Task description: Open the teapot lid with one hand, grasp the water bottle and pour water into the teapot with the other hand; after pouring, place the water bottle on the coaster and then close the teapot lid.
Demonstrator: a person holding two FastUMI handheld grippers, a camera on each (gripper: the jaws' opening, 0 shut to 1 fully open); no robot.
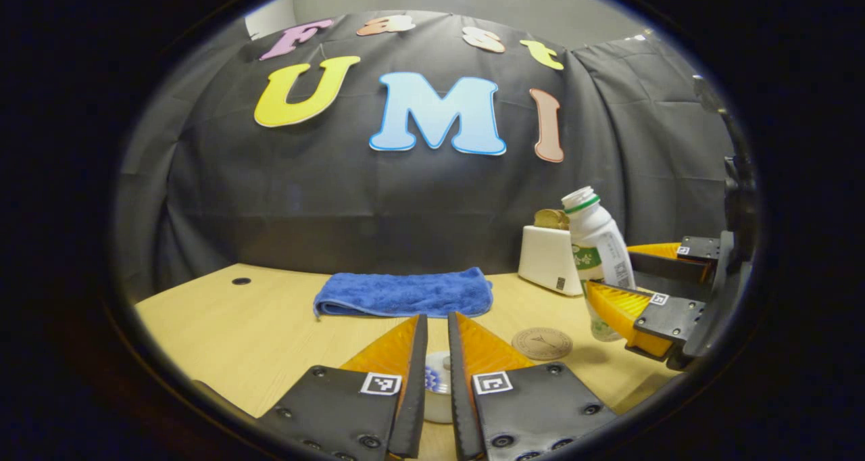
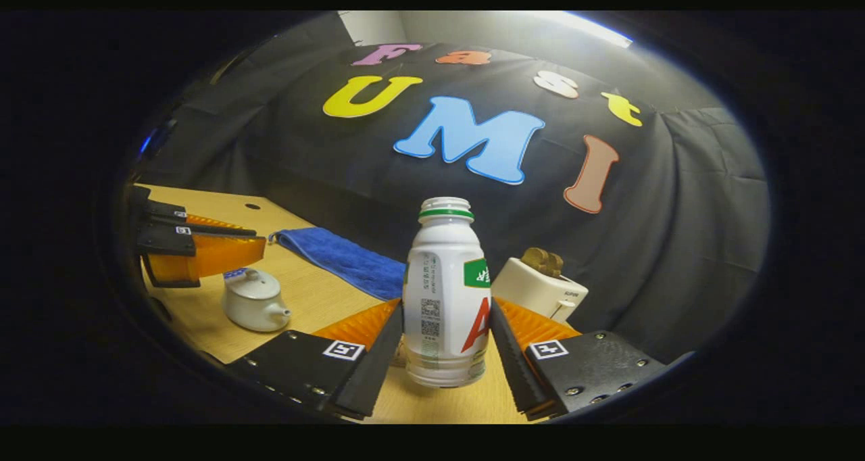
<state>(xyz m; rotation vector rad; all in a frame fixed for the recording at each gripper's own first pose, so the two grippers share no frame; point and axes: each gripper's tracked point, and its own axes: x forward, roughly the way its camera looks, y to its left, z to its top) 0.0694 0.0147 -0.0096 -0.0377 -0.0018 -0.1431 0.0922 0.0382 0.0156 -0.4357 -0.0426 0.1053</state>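
A small white teapot (image 2: pixel 253 305) stands on the wooden table (image 1: pixel 223 326) at the left of the right gripper view. My left gripper (image 1: pixel 437 318) hangs right over it, fingers nearly together on the blue-patterned knob of the teapot lid (image 1: pixel 436 380), which looks seated on the pot. The white water bottle (image 2: pixel 446 292), green-ringed and uncapped, is upright between the fingers of my right gripper (image 2: pixel 446 305), which is shut on its lower body. In the left gripper view the bottle (image 1: pixel 598 245) leans slightly, just right of the round brown coaster (image 1: pixel 542 343).
A folded blue towel (image 1: pixel 405 293) lies at the back of the table. A white toaster (image 1: pixel 549 258) holding bread stands behind the bottle. A small round hole (image 1: pixel 240 281) marks the table's far left. The table's front edge is close under both grippers.
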